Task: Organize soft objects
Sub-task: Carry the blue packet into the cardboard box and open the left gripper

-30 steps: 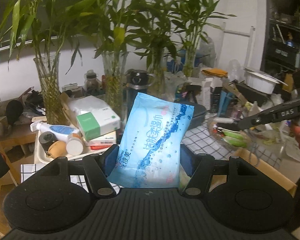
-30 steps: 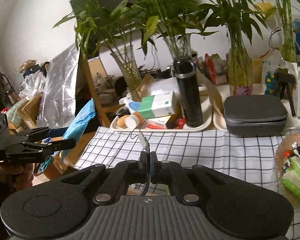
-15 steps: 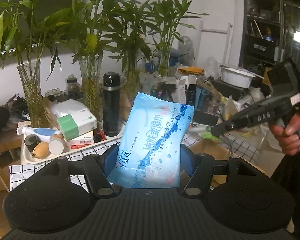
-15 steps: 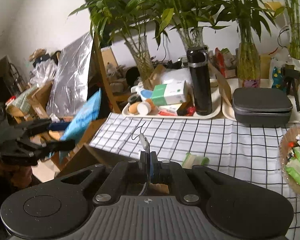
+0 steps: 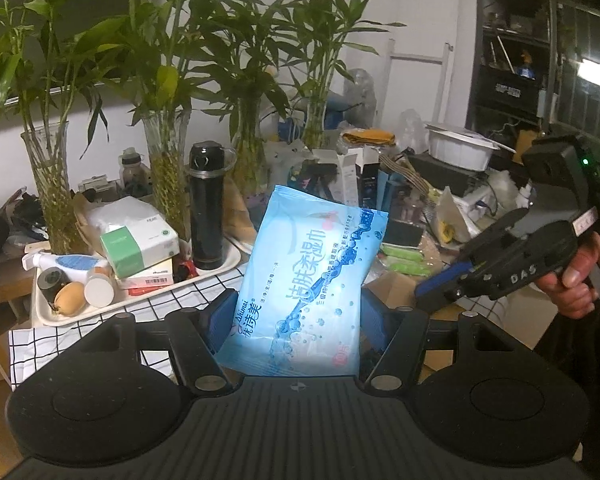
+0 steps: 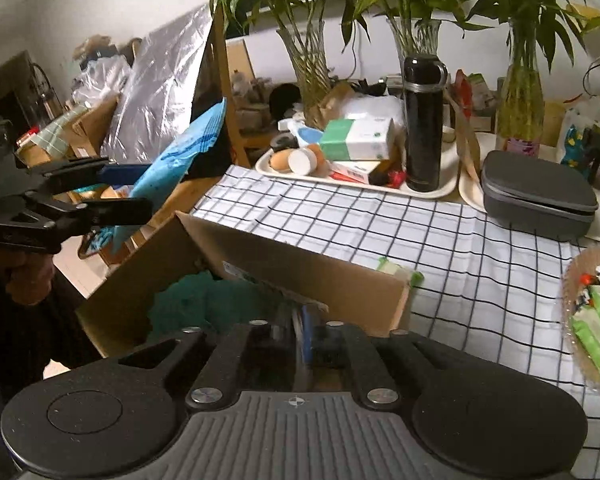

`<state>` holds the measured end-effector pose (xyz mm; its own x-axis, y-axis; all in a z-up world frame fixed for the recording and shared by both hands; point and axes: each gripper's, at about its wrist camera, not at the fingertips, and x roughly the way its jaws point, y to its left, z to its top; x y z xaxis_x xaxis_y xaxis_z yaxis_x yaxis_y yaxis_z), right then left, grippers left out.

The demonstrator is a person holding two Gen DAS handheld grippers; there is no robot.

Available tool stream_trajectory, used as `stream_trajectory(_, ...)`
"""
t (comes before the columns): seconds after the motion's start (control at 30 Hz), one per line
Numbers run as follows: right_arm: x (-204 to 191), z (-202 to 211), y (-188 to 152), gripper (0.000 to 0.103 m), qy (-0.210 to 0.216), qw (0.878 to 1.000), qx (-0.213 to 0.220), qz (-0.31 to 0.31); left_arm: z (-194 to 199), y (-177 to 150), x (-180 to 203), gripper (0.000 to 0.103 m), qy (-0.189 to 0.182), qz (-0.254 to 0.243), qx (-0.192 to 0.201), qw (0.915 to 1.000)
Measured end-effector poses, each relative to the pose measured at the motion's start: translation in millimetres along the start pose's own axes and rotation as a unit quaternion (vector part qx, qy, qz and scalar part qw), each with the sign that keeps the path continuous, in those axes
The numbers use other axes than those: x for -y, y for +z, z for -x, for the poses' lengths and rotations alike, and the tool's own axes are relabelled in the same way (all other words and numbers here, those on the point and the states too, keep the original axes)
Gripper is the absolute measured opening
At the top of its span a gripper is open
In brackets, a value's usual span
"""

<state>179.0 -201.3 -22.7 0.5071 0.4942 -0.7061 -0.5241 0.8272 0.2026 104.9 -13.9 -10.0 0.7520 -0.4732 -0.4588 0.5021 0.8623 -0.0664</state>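
Note:
My left gripper (image 5: 296, 314) is shut on a blue wet-wipes pack (image 5: 312, 264), which stands upright between its pads. From the right wrist view the same pack (image 6: 180, 156) and left gripper (image 6: 134, 192) hang in the air left of the table. My right gripper (image 6: 310, 330) points down over an open cardboard box (image 6: 300, 264) with a teal cloth (image 6: 204, 304) inside. Its jaws are opening, and the blurred gap between them shows nothing. In the left wrist view the right gripper (image 5: 432, 298) is at the right, held by a hand.
The checked tablecloth (image 6: 460, 240) carries a green packet (image 6: 400, 272) beside the box. A wicker basket (image 6: 572, 280) of green packets sits at the right. Behind are a tray (image 6: 380, 188) with a black flask (image 6: 422, 120), a grey case (image 6: 540, 196) and vases of bamboo.
The right gripper has dropped over the cardboard box and its jaws have parted. The small white piece on a wire at its tips is gone. The left gripper has swung right with the pack.

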Motion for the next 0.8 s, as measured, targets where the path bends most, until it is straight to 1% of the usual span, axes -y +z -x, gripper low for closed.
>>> stream_trajectory(0.03,2,2,0,0.042,-0.008,1.0,0.006,-0.004,-1,0,0,0.063,-0.001,-0.001,-0.002,1.0)
stream_trajectory(0.07,3,4,1,0.051,-0.015,1.0,0.015,-0.007,-1,0,1,0.063,-0.003,-0.003,-0.005,1.0)
stream_trajectory(0.1,5,8,1,0.068,-0.023,0.999,0.025,-0.011,-2,-1,2,0.063,-0.007,-0.005,-0.009,0.9999)
stream_trajectory(0.13,7,11,1,0.08,-0.03,0.999,0.036,-0.014,-2,-2,3,0.063,-0.01,-0.009,-0.012,0.9998)
stream_trajectory(0.2,12,16,2,0.088,-0.042,0.997,0.053,-0.023,-4,-3,7,0.063,-0.019,-0.019,-0.021,0.9994)
stream_trajectory(0.23,15,18,3,0.089,-0.047,0.997,0.058,-0.031,-6,-4,8,0.063,-0.024,-0.023,-0.027,0.9991)
stream_trajectory(0.37,26,18,5,0.091,-0.066,0.994,0.062,-0.053,-11,-9,17,0.063,-0.039,-0.047,-0.048,0.997)
stream_trajectory(0.57,27,19,4,0.091,-0.068,0.994,0.064,-0.054,-17,-17,29,0.064,-0.066,-0.076,-0.075,0.9921)
stream_trajectory(0.63,26,18,5,0.091,-0.068,0.994,0.065,-0.054,-19,-19,33,0.065,-0.073,-0.083,-0.081,0.9906)
stream_trajectory(0.7,26,17,6,0.091,-0.07,0.994,0.066,-0.056,-21,-20,36,0.066,-0.07,-0.092,-0.083,0.9899)
stream_trajectory(0.8,26,17,7,0.091,-0.071,0.994,0.067,-0.058,-22,-21,39,0.067,-0.048,-0.104,-0.082,0.9901)
